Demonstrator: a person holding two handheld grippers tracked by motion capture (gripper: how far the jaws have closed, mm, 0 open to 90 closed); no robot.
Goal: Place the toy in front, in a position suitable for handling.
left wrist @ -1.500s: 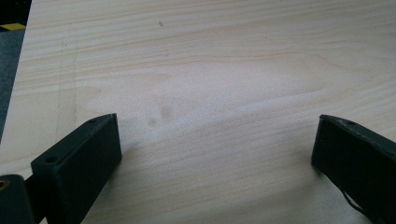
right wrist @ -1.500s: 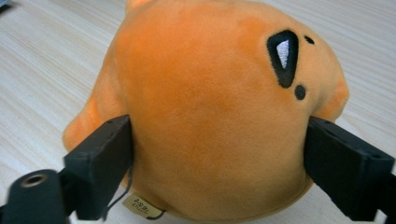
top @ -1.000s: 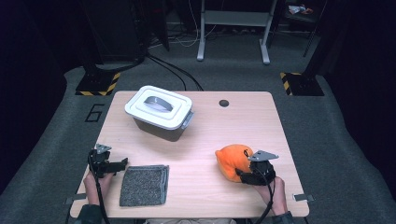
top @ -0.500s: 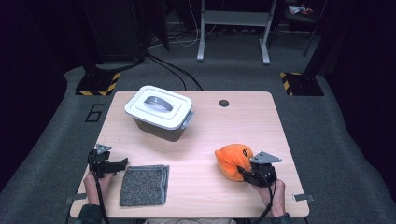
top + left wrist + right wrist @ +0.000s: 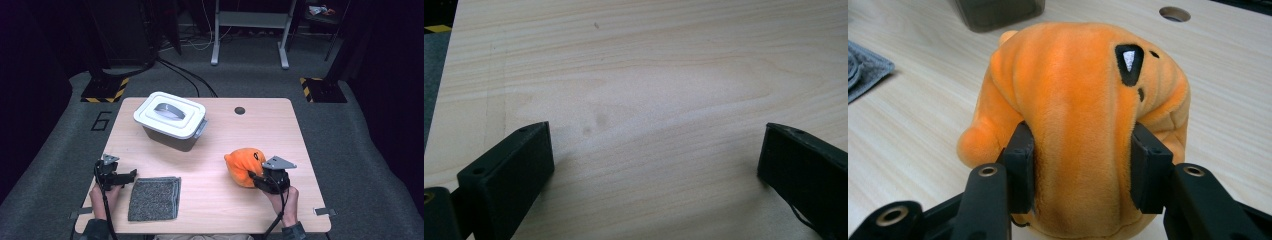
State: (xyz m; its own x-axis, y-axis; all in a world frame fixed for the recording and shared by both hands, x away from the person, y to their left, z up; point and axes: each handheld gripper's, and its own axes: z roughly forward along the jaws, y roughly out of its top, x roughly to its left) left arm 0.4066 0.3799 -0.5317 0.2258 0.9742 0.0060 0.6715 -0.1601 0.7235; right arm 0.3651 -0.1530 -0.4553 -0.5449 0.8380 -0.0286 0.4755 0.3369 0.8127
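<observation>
So your right gripper point(image 5: 1082, 167) is clamped on the orange plush toy point(image 5: 1083, 110): in the right gripper view both pads dent the fabric on either side of the body, and the jaws have just been closing onto it with the plush between them. In the high view that gripper point(image 5: 261, 179) sits at the lower right of the frame, with the toy point(image 5: 242, 164) just up and left of it, resting on the wooden table point(image 5: 280, 125) as far as I can judge.

Your left gripper point(image 5: 654, 160) has its jaws spread wide over bare wood with nothing between them. In the high view it point(image 5: 125, 176) sits at the lower left, just left of the folded grey cloth point(image 5: 154, 198), not touching it.

The white lidded container point(image 5: 170, 120) is at upper centre-left, lid on, well apart from the toy.

Progress, my read: the grasp is done and the lift hasn't started. If the toy is bound for the container, the lid comes off first, and your free left gripper is the one for that. Then carry, drop, release. Early stage overall.
</observation>
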